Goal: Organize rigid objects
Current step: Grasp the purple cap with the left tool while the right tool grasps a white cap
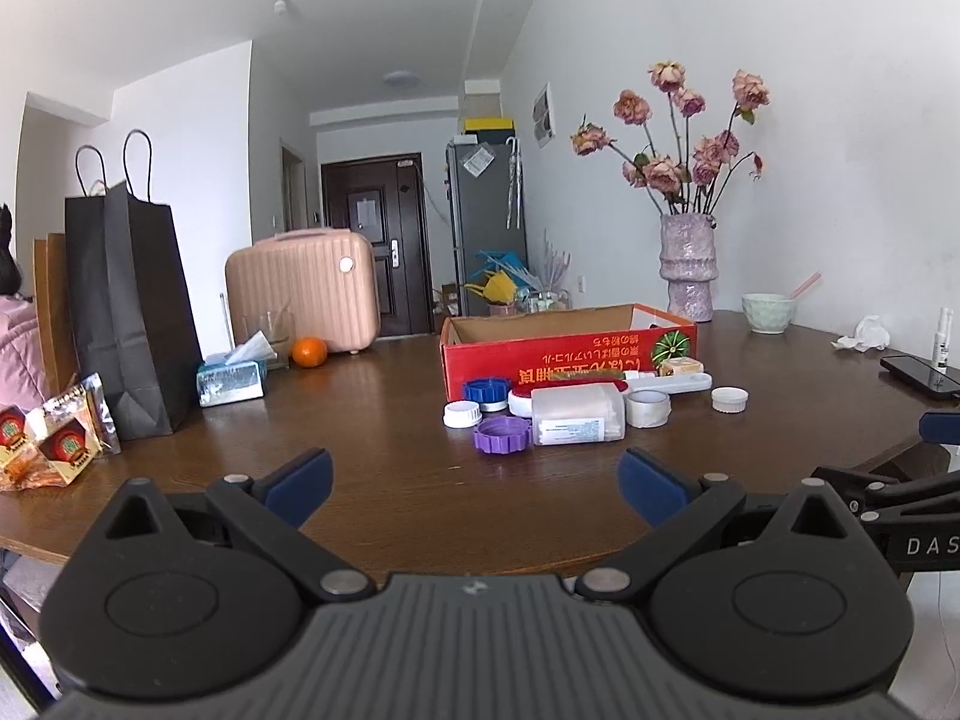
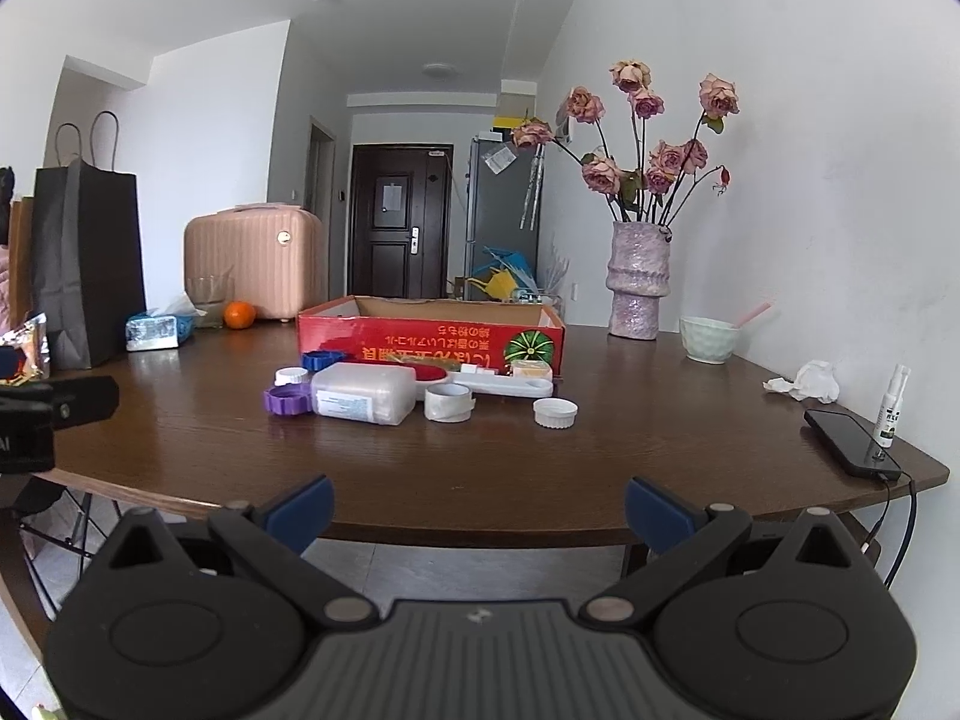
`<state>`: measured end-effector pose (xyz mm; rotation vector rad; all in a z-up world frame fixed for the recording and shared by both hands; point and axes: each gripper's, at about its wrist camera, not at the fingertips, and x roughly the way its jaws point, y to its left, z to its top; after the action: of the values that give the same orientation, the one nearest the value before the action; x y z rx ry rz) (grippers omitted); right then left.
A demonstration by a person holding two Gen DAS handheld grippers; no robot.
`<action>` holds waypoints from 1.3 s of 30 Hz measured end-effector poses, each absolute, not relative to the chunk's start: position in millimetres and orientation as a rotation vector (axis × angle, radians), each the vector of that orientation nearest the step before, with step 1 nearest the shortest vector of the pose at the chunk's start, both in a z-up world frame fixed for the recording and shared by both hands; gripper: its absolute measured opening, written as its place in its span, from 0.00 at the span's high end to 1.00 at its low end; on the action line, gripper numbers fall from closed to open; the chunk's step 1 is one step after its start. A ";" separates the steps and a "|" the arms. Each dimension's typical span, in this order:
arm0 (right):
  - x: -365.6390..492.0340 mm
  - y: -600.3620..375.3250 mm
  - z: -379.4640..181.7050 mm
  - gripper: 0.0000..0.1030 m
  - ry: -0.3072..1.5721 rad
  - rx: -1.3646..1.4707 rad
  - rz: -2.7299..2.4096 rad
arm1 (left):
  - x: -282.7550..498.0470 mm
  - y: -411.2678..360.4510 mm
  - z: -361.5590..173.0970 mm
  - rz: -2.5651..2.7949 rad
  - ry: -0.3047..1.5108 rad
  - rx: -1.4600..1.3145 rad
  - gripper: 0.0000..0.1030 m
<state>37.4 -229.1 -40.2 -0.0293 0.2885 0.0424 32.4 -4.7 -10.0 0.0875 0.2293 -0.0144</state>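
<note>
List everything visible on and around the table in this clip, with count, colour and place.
Box: 1, red, table centre.
Lids: several, purple, blue, white, before box.
Plastic container: 1, translucent, lying before box.
Tape roll: 1, whitish, beside container.
Vase: 1, pink, right rear, dried roses.
Bowl: 1, pale green, near vase.
Phone: 1, black, right edge.
Orange: 1, left rear.
Paper bag: 1, black, left.
Left gripper: open.
Right gripper: open.

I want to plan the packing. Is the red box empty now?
Cannot tell. The red box is open at the top, but both views are too low to show its floor. The small things lie outside, on the table.
</note>
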 end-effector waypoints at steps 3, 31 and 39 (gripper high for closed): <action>54.3 -232.8 -41.5 0.00 0.295 -0.029 0.048 | 47.4 -3.6 -14.1 -0.019 0.249 0.059 0.00; 305.9 -293.5 -52.9 0.25 0.597 0.032 0.095 | 283.6 0.3 -41.4 -0.199 0.608 0.076 0.25; 326.1 -299.4 -55.6 0.61 0.617 0.042 0.100 | 288.7 -5.4 -46.7 -0.205 0.630 0.098 0.49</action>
<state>326.1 -299.4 -55.6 0.0425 0.6173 0.0999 288.7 -5.4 -46.7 0.0980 0.6299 -0.2051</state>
